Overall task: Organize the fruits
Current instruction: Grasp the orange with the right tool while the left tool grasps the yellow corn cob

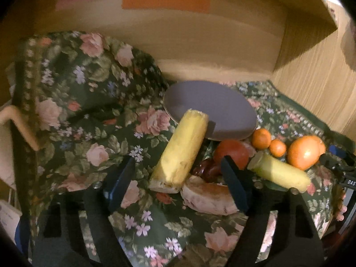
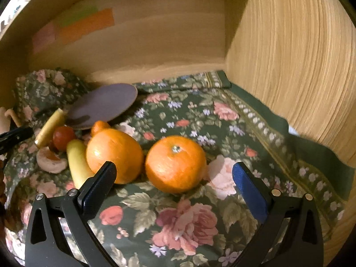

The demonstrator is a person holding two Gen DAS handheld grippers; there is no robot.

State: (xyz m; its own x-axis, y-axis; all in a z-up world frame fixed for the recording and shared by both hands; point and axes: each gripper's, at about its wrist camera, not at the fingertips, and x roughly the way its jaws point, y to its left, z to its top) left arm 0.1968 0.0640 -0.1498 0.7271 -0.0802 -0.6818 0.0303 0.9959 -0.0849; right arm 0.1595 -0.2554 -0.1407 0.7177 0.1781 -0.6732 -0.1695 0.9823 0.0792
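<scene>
2 wrist fisheyes angled down, close over floral cloth (image 1: 93, 115), left view leftward, right view rightward, both sharing purple plate (image 1: 213, 106) and fruits

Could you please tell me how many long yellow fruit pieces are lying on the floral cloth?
2. One yellow piece lies with its far end at the purple plate's near edge; the other yellow piece lies just in front of the large orange. More may be hidden in the pile.

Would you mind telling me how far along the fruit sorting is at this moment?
Nothing looks sorted yet: the purple plate is bare apart from the corn cob leaning on its rim. Nothing is in hand; the left gripper stands open around that cob, and the right gripper is open before the round orange. All the fruit remains on the floral cloth.
</scene>
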